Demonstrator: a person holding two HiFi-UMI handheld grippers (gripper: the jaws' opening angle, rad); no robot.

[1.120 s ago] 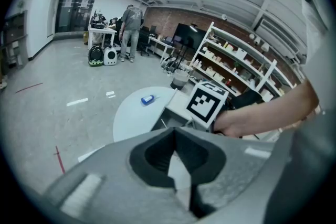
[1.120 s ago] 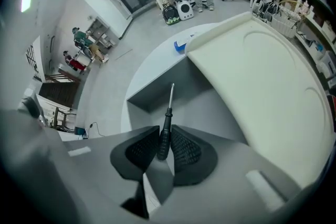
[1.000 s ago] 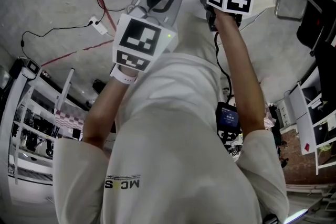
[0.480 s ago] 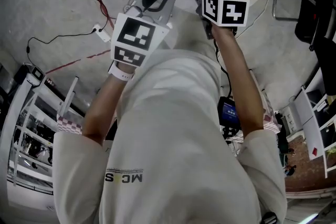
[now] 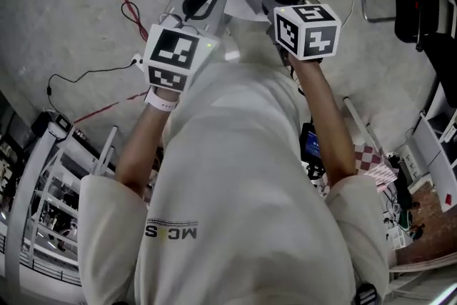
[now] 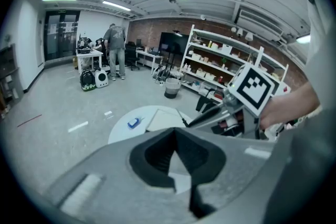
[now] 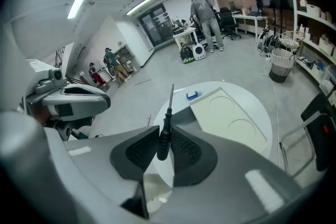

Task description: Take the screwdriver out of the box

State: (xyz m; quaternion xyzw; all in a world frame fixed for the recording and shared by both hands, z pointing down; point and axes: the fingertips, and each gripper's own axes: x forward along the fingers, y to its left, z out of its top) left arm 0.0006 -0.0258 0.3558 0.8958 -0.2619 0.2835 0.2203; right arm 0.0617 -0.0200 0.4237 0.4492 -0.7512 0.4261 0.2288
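Hovering above the round white table (image 7: 259,105), where a cream box (image 7: 231,113) and a small blue item (image 7: 192,95) lie, my right gripper (image 7: 165,131) clamps the black-handled screwdriver (image 7: 164,139), its shaft pointing out over that table; my left gripper (image 6: 176,131), alongside, is closed and empty

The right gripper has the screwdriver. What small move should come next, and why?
Probably lower it toward a bare patch of the round white table: the right gripper grips the screwdriver by its black handle, in the air above the table.
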